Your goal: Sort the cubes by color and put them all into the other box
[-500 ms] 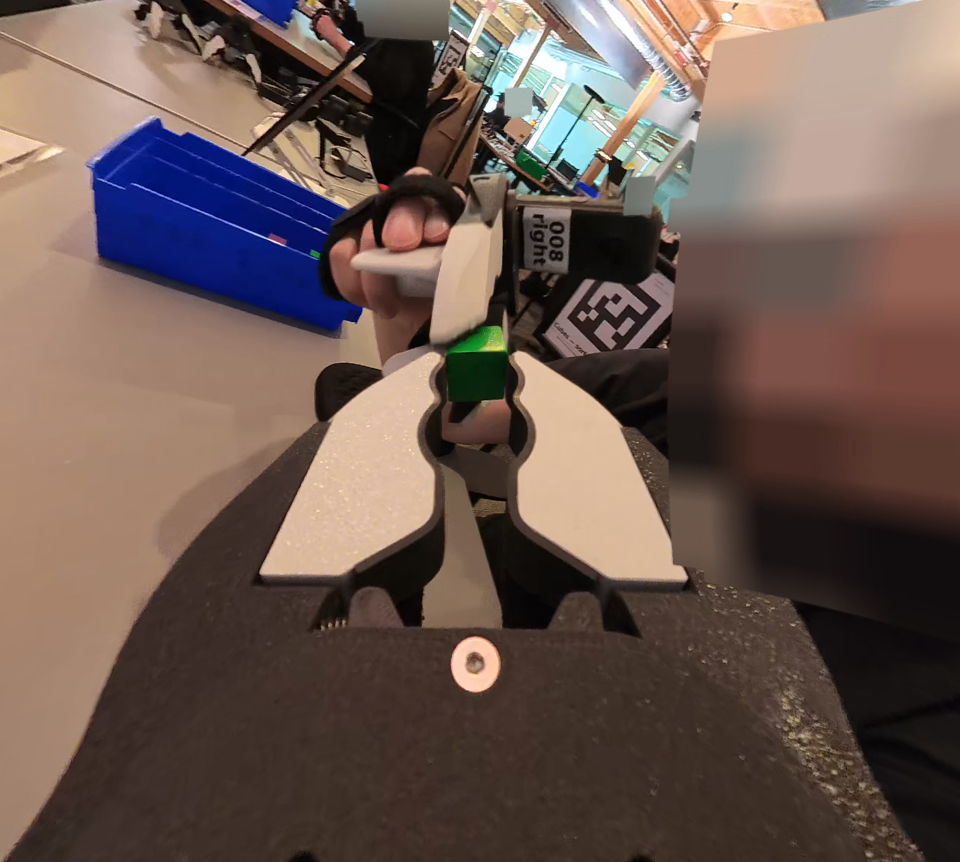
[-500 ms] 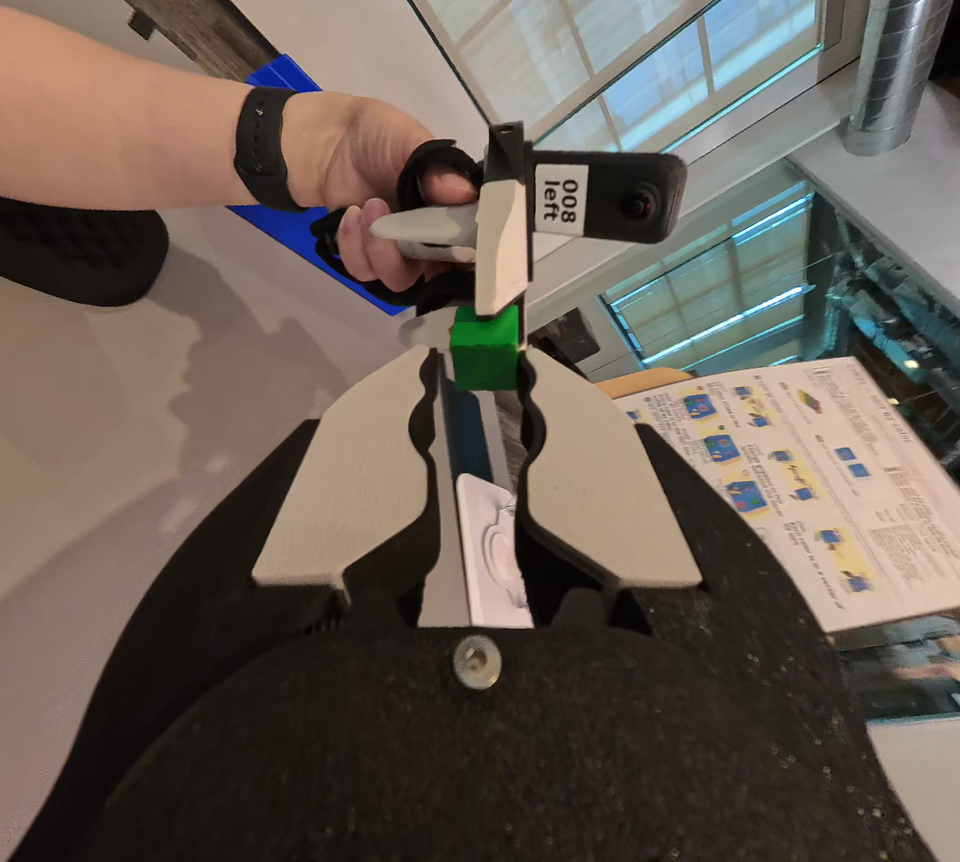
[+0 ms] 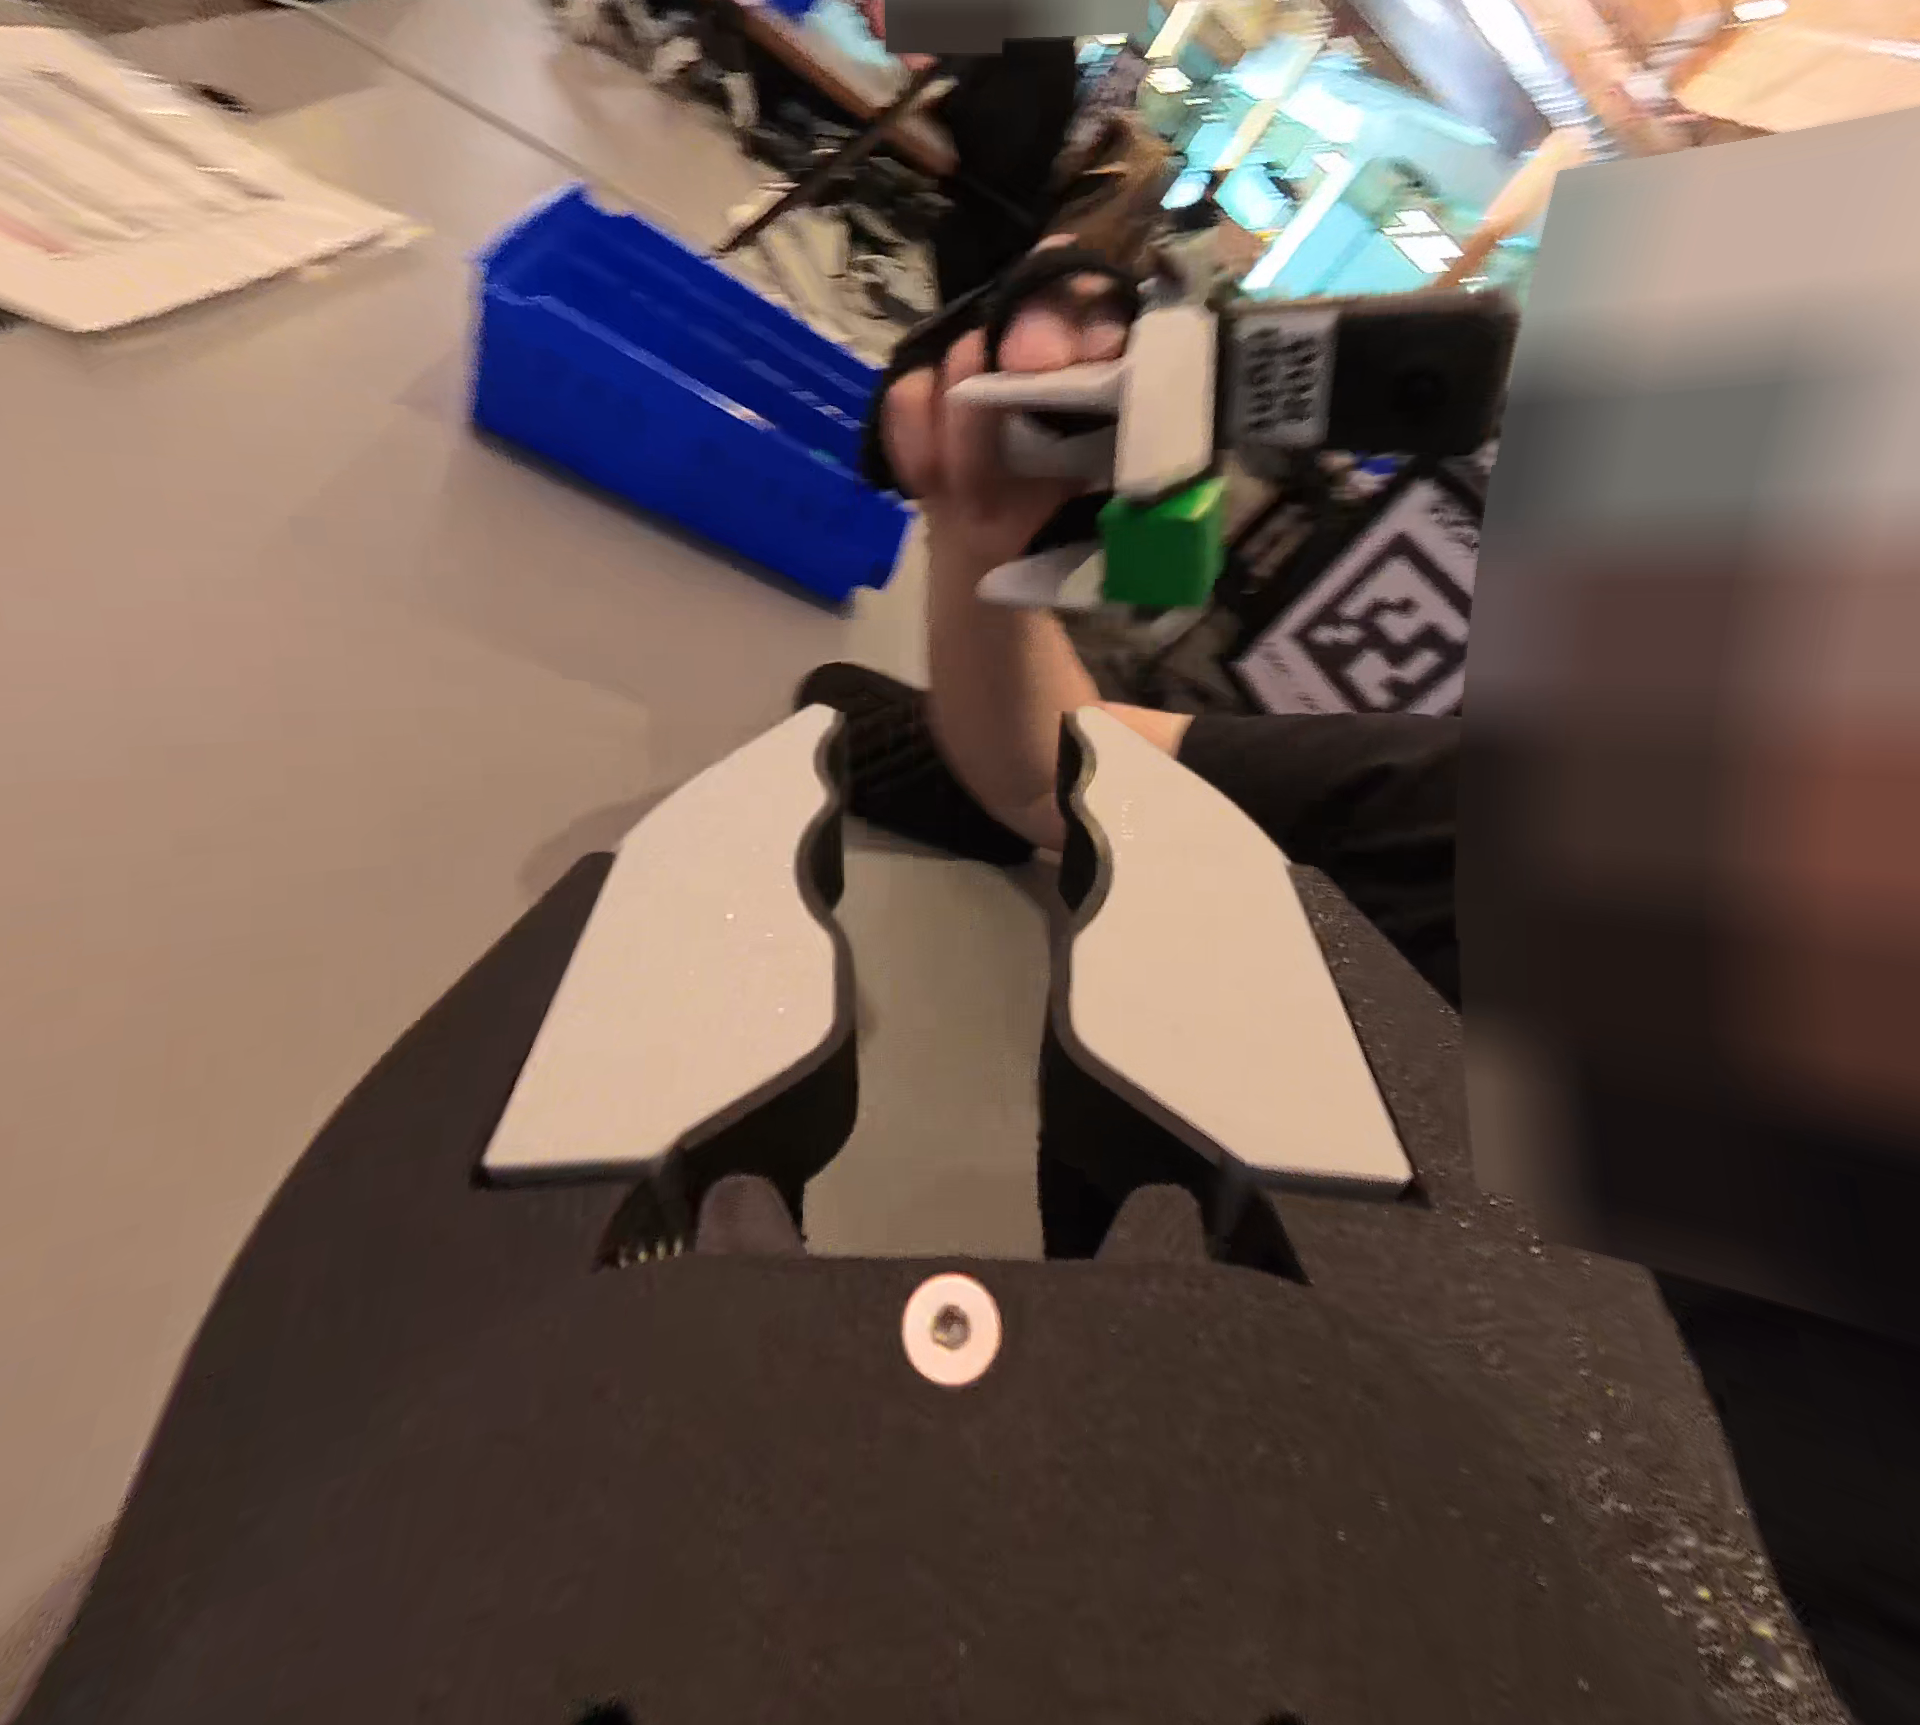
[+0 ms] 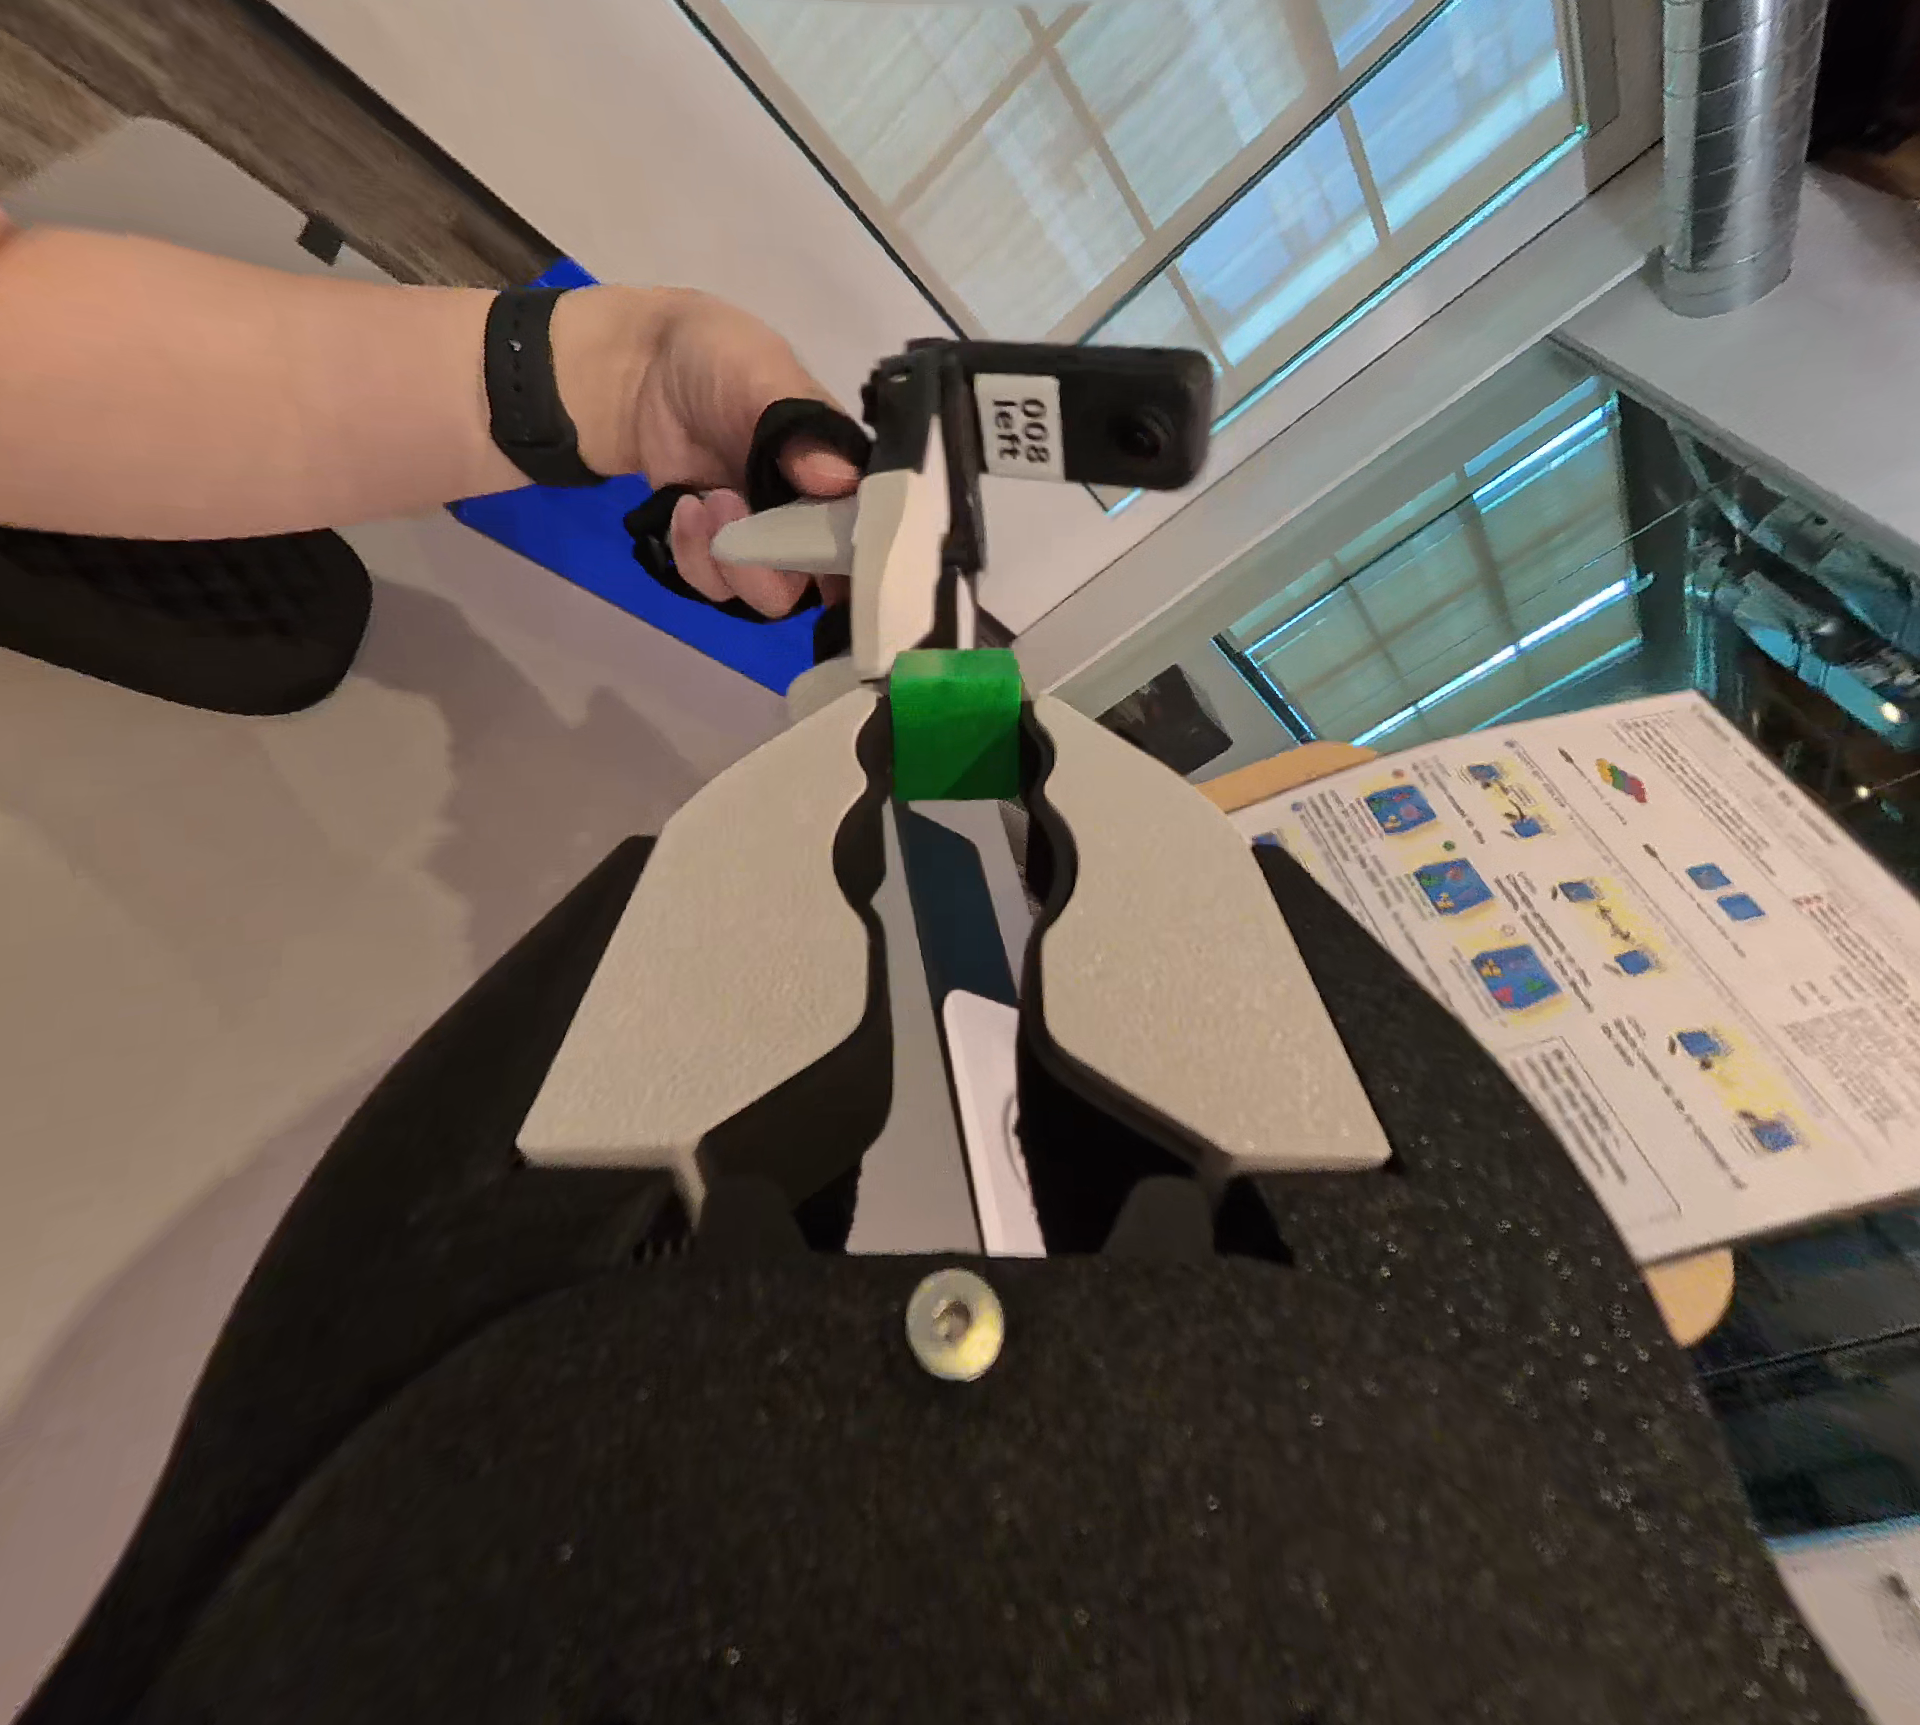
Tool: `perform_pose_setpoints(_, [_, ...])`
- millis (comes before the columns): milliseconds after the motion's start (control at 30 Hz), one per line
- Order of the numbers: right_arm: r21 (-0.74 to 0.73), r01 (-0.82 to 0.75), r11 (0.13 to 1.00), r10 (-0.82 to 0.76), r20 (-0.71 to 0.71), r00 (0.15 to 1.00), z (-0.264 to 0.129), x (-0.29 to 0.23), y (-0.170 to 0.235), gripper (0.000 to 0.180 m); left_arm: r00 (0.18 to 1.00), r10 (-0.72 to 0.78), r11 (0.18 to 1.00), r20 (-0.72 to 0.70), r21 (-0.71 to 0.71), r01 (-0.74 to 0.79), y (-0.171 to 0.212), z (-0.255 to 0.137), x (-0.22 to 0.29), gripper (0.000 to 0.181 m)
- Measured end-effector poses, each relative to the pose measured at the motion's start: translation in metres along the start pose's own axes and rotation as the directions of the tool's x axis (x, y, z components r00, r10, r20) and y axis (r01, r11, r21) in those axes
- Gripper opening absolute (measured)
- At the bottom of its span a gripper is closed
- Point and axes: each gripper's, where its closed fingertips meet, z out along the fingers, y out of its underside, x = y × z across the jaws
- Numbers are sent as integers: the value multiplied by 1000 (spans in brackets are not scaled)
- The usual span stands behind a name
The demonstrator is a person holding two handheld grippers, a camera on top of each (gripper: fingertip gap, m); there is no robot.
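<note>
- Right gripper [image 4: 956, 730], pale grey fingers on a black body, centre of the right wrist view: jaws clenched on the small green cube [image 4: 954, 723], held at the fingertips above the table.
- Left gripper [image 3: 948, 725], centre of the left wrist view: jaws parted, nothing between them; the green cube [image 3: 1158, 545] shows above, right of centre, apart from its tips.
- Blue plastic box [image 3: 665, 402], upper left on the grey table [image 3: 239, 636].
- Printed instruction sheet [image 4: 1621, 958], right edge of the right wrist view.
</note>
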Motion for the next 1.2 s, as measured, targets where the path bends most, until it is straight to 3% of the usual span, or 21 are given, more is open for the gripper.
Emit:
perform_pose_setpoints(167, [-146,-101,984,95,-49,994,-55,37,30,22,992,4,999,129,53,-11,-7,-24,-15,38])
perform_pose_setpoints(267, [-398,-198,896,79,-295,952,-135,81,81,22,971,11,998,241,61,-26,-9,-36,-30,37])
perform_pose_setpoints(333, [-556,-393,732,67,-515,855,-223,99,129,22,962,15,998,273,53,-31,-7,-40,-34,37])
perform_pose_setpoints(367, [-577,-544,610,127,-606,786,-267,92,155,22,961,16,998,275,53,-32,-8,-41,-35,37])
perform_pose_setpoints(433, [-500,-810,306,238,-784,573,-349,56,205,22,962,18,998,273,60,-36,-9,-41,-34,37])
perform_pose_setpoints(500, [-364,-930,56,242,-899,366,-410,18,243,22,962,17,997,273,63,-35,-10,-39,-36,36])
perform_pose_setpoints(600, [-172,-983,-60,345,-928,141,-434,-13,281,23,963,11,999,269,45,-25,-7,-35,-38,36])
perform_pose_setpoints(700, [-175,-961,-212,340,-936,95,-444,-44,309,23,962,13,999,271,30,-22,-4,-32,-39,35])
perform_pose_setpoints(833, [-161,-954,-253,349,-935,65,-438,-48,327,26,962,21,1000,274,12,-25,-2,-29,-39,35])
perform_pose_setpoints(967, [-150,-969,-196,334,-939,78,-438,-34,319,43,963,26,1000,269,10,-30,-2,-28,-38,35])
perform_pose_setpoints(1067, [-150,-987,-55,332,-935,124,-431,-4,299,46,970,25,999,243,33,-34,-5,-29,-35,36])
perform_pose_setpoints(1200, [-204,-942,267,399,-866,301,-381,55,246,50,988,35,996,150,74,-47,-11,-32,-20,35])
